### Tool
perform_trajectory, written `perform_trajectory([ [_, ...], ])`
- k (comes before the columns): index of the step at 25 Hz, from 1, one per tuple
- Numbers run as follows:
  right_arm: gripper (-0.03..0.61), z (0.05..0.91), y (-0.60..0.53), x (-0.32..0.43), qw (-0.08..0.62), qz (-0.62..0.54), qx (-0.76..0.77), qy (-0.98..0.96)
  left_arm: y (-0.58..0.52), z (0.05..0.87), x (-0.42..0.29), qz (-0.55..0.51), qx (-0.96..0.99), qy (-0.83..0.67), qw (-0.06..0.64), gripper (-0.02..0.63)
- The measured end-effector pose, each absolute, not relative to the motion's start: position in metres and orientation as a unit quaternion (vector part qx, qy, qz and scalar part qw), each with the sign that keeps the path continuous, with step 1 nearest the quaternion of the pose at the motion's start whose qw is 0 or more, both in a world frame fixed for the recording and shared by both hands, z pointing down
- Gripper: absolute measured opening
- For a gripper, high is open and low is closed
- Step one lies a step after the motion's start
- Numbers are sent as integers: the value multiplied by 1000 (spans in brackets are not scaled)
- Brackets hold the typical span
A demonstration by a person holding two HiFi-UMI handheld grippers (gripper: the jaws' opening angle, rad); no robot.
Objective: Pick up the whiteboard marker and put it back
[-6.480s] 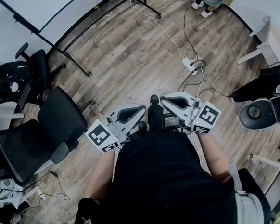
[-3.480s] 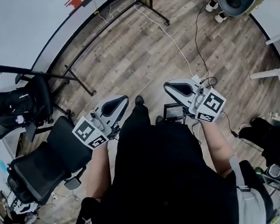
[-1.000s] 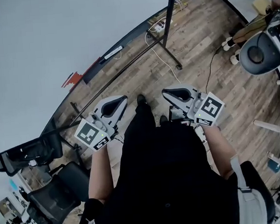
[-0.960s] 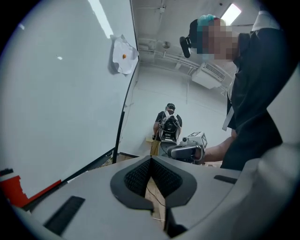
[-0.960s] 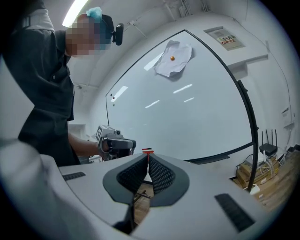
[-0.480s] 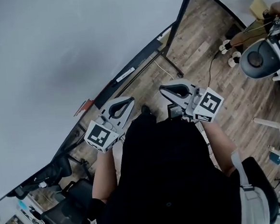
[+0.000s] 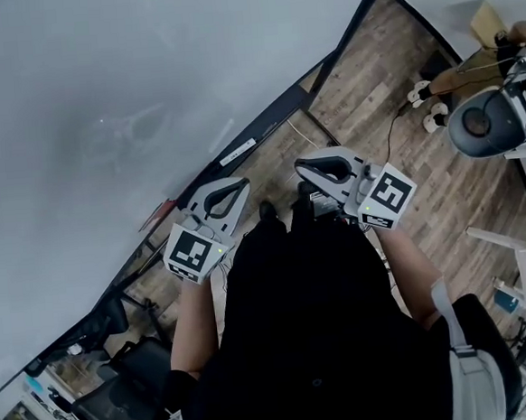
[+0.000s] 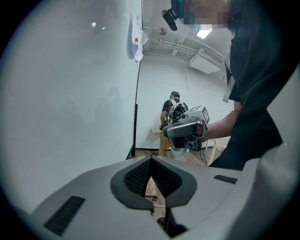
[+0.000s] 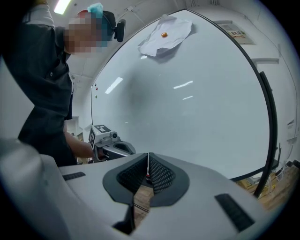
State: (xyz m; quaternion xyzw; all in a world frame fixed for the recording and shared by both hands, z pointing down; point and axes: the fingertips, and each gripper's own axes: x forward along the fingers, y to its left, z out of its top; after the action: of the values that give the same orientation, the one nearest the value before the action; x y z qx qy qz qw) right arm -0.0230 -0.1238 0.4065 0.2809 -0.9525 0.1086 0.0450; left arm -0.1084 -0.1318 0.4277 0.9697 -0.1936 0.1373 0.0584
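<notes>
The head view shows the left tool [image 7: 234,187] and right tool [image 7: 309,165] side by side before the person's body, both pointing toward the whiteboard [image 7: 100,100]. A slim red thing [image 7: 157,211] lies by the ledge [image 7: 272,120] along the board's lower edge; it may be the marker but is too small to tell. Each tool's own view adds what the head view lacks: both pairs of jaws are clenched together on nothing, and a sheet of paper [image 9: 165,32] is pinned high on the board.

Whiteboard [image 7: 100,100] now fills upper left; left claw [image 7: 233,183], right claw [image 7: 307,164] brought close to it; chairs [image 7: 116,411] slid bottom-left.
</notes>
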Motion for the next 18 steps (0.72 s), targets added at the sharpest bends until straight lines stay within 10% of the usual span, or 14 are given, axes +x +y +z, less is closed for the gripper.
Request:
perform_trajectory([
  [18, 21, 404, -196, 40, 23, 118, 199, -973, -187, 486, -84, 370, 893, -255, -25, 12],
])
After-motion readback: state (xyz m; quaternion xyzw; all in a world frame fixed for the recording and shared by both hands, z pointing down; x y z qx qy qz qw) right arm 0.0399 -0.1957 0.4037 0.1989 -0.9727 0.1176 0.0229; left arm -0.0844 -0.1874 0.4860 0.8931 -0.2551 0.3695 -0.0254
